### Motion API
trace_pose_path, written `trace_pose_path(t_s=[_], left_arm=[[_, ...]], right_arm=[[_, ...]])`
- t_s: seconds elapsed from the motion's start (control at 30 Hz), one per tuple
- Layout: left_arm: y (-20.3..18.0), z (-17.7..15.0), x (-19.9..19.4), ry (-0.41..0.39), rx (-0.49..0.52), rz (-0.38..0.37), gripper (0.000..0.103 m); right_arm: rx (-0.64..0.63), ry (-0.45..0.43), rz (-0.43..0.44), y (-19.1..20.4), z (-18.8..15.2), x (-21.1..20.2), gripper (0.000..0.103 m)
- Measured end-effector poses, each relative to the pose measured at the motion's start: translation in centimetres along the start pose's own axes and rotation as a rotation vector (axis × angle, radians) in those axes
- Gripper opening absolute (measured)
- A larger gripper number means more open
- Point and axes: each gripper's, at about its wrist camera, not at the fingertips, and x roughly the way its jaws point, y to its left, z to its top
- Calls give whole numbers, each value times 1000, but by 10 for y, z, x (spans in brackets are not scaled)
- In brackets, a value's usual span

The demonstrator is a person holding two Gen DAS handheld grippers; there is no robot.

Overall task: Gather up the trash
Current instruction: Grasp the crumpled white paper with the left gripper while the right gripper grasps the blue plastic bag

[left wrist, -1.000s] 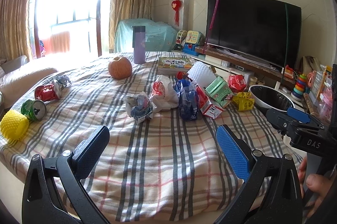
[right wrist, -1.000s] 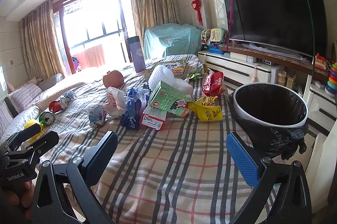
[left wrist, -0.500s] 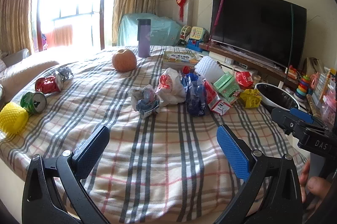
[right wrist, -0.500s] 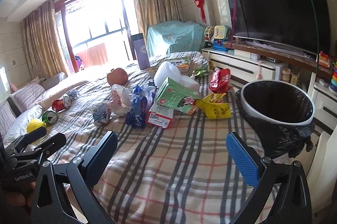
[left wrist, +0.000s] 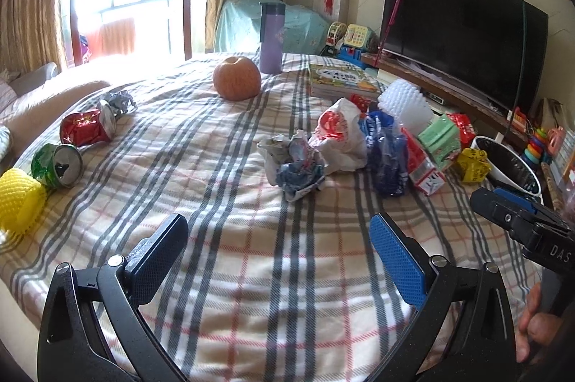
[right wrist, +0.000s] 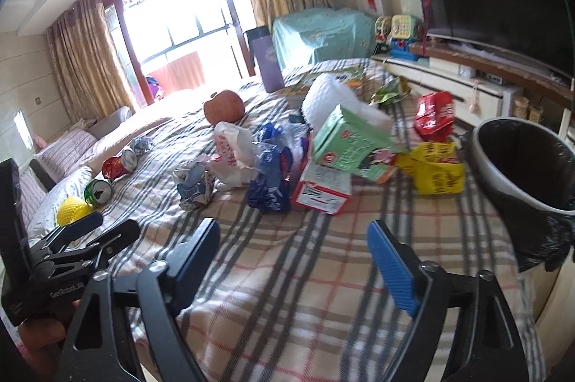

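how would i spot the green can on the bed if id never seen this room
Start at the plaid blanket and follow its window-side edge. Three things lie in a row there: a yellow foam net, the green can, then a red can. It is the only green one, crushed, its silver top showing.

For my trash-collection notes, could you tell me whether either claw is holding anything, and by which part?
Nothing is held. The left claw is open over bare blanket, and the right claw, its jaws closing, has nothing between them.
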Motion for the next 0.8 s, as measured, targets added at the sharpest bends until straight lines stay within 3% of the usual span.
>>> trace_pose_path(t_s=[0.27, 0.6, 0.7, 0.8], left_arm=[[7, 14, 35, 72, 17, -3, 95], [5, 29, 74, 143, 24, -24, 91], [4, 33, 87, 171, 33, -36, 85], [1, 33, 97, 198, 43, -56, 74]], right_arm=[[-1, 75, 27, 8, 13, 39, 64], [1, 174, 46, 8, 23, 85, 56], [15, 195, 52, 4, 23, 94, 56], [32, 217, 70, -1, 24, 101, 48]])
